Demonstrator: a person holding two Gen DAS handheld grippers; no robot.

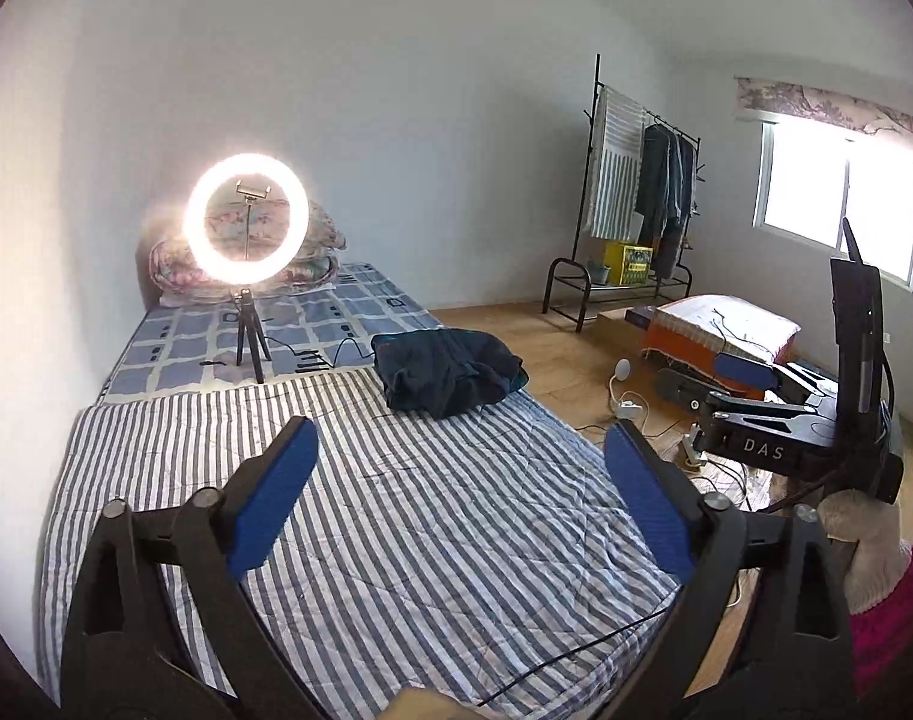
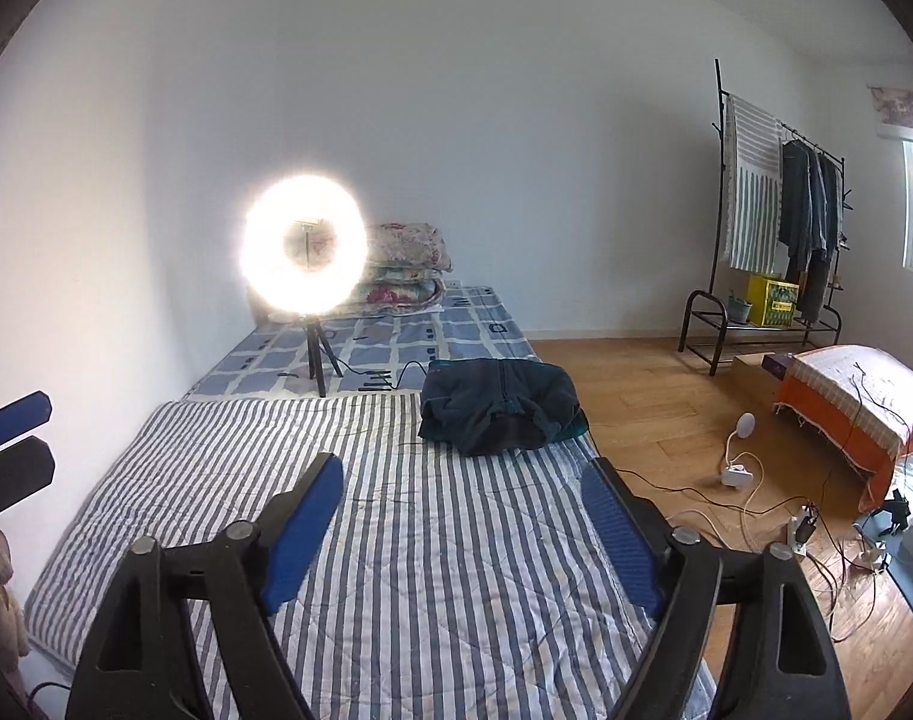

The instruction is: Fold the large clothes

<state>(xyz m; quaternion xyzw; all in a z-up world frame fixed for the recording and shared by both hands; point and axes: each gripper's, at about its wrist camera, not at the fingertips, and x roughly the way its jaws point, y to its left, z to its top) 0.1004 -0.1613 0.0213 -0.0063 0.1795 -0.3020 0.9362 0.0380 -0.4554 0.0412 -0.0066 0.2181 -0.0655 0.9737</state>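
Two blue-padded fingers of our left gripper [image 1: 459,438] stand wide apart with nothing between them, held above the striped quilt [image 1: 360,516] and aimed up the bed. From the left wrist view, the dark garment [image 1: 447,372] lies crumpled in a heap at the quilt's far right corner, close to the bed's edge; its longer side runs roughly across the bed, though the bunching hides which end is which. Beyond it a lit ring light [image 1: 246,227] stands on a small tripod on the checked sheet [image 1: 312,324]. Our right gripper [image 1: 738,396] shows at the right over the floor, level with ours; we cannot tell from here how its fingers stand.

From the right wrist view, our right gripper [image 2: 462,468] also has its fingers spread, holding nothing, pointing along the bed above the quilt. The garment [image 2: 498,405] sits ahead, just right of centre, its zip line running toward us. The left gripper [image 2: 12,438] shows at the left edge.
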